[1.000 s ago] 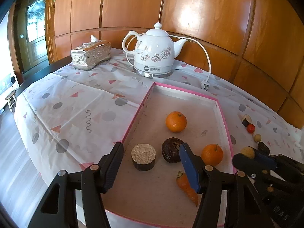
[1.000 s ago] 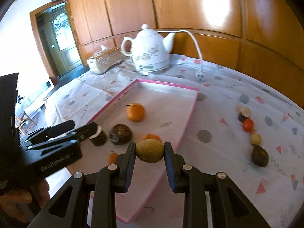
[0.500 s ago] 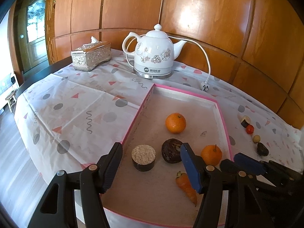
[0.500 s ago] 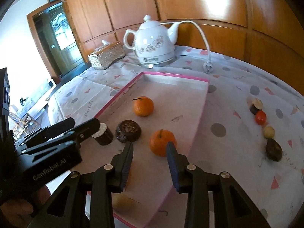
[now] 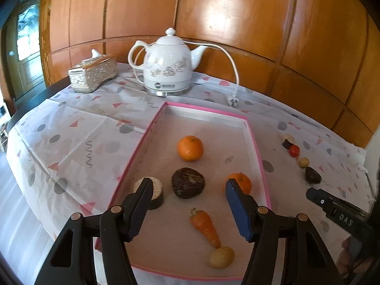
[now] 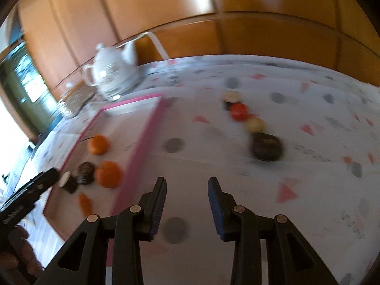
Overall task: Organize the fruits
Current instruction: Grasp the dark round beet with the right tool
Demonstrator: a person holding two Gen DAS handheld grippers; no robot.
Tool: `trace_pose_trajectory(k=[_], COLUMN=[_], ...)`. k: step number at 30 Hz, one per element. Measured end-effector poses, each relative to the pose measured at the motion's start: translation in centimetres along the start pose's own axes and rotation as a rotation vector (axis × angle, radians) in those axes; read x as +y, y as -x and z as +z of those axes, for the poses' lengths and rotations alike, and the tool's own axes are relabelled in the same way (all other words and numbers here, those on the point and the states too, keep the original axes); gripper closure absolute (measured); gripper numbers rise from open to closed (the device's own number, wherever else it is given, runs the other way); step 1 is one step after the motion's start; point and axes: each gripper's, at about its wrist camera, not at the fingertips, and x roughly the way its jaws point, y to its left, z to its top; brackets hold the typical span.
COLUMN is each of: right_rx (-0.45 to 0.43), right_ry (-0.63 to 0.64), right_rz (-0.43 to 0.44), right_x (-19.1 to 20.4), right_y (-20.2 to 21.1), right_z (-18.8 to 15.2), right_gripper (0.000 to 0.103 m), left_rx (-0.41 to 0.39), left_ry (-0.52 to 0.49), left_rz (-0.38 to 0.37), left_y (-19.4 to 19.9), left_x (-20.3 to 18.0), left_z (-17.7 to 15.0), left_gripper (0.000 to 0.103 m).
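Observation:
A pink-rimmed tray (image 5: 255, 142) holds two oranges (image 5: 190, 148) (image 5: 243, 181), a dark round fruit (image 5: 188, 182), a cut cylinder piece (image 5: 155, 187), a carrot (image 5: 205, 228) and a tan oval fruit (image 5: 222, 257) at its near end. My left gripper (image 5: 188, 184) hovers open and empty above the tray's near half. My right gripper (image 6: 186, 182) is open and empty over the tablecloth, just right of the tray rim (image 6: 142, 142). Ahead of it, in a blurred view, lies a row of a dark fruit (image 6: 267, 146), a pale ball (image 6: 255, 124), a red fruit (image 6: 239, 111) and a cut piece (image 6: 231, 97).
A white kettle (image 5: 167, 64) with its cord and plug (image 5: 231, 99) stands behind the tray, with a silver tissue box (image 5: 92, 73) to its left. Wood panelling closes the back. The table's edge drops off at the left. A hand (image 6: 16, 251) holds the left gripper.
The right gripper let go of the tan oval fruit, which now lies at the tray's near end. It then swung right, out over the cloth. The left gripper hardly moved.

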Motion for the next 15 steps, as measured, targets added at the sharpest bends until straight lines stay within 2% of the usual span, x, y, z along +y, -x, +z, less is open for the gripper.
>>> trace_pose_trajectory(k=[5,7,9,15], right_rx=[-0.01,-0.009,-0.01,-0.005], right_ry=[-0.079,-0.096,-0.108,-0.09], right_rz=[-0.081,-0.103,-0.12,-0.144], right_x=[-4.1,-5.2,-6.1,-6.8], right_y=[0.3,0.0,-0.2,-1.3], right_z=[0.1,0.3,0.4,1.4], right_gripper=[0.067,0.062,0.062,0.062], left_rx=[0.013,0.017,0.018,0.036], left_ry=[-0.028,-0.041,-0.056,-0.086], left_rz=[-0.025,-0.035,-0.042,-0.062], left_y=[-0.3,-0.3,-0.4,-0.8], left_x=[-1.2,-1.8,-2.3,-3.6], left_z=[-0.1,-0.2,-0.3,-0.5], left_gripper=[0.039,0.039,0.039,0.039])
